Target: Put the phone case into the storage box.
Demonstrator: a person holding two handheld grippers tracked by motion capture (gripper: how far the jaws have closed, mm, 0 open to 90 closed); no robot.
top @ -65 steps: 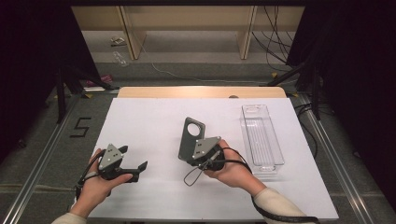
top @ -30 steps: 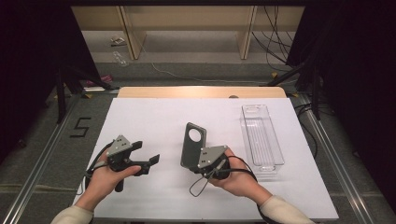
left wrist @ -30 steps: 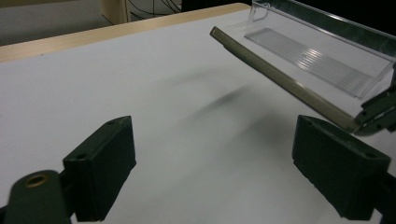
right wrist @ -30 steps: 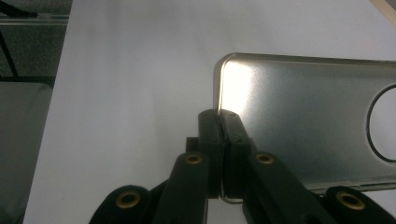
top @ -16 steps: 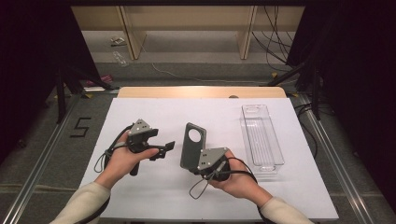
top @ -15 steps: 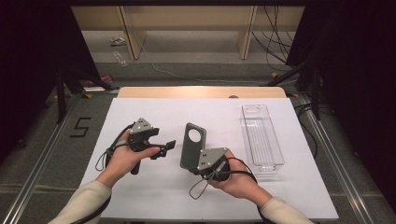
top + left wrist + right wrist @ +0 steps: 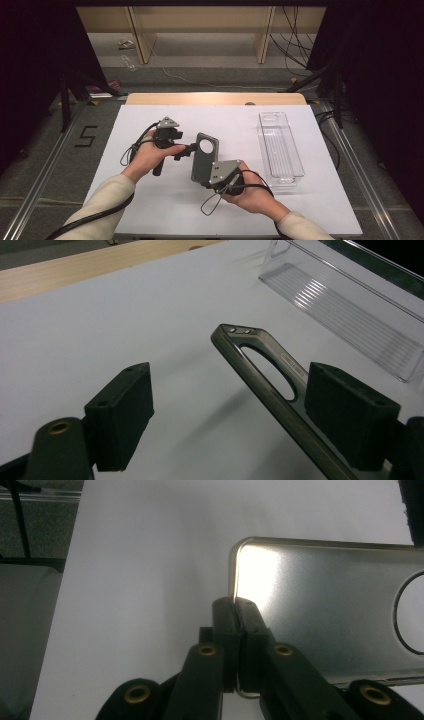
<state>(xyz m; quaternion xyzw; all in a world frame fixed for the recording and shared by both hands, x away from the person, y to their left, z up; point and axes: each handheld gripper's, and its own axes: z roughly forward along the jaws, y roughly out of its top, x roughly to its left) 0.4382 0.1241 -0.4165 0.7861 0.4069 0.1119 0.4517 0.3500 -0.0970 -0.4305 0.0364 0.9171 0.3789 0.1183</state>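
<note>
A grey phone case [image 7: 204,159] with a round camera hole stands upright above the white table. My right gripper [image 7: 205,180] is shut on its lower edge, and in the right gripper view the jaws [image 7: 235,625] pinch the case [image 7: 320,600] near a corner. My left gripper [image 7: 189,150] reaches in from the left at the case's top. In the left gripper view the case's rim [image 7: 262,387] runs between the two pads, close to the right pad [image 7: 350,425] and well clear of the left pad [image 7: 120,422]. The left gripper [image 7: 235,425] is open, and its jaws have just been closing a little.
A clear plastic tray [image 7: 280,147] lies lengthwise on the right of the white table mat [image 7: 150,210]; it also shows at the upper right as the tray [image 7: 345,305]. A wooden strip [image 7: 215,98] borders the far edge.
My left hand has moved right across the table until its jaws straddle the case's top. The right hand and the case have stayed put.
</note>
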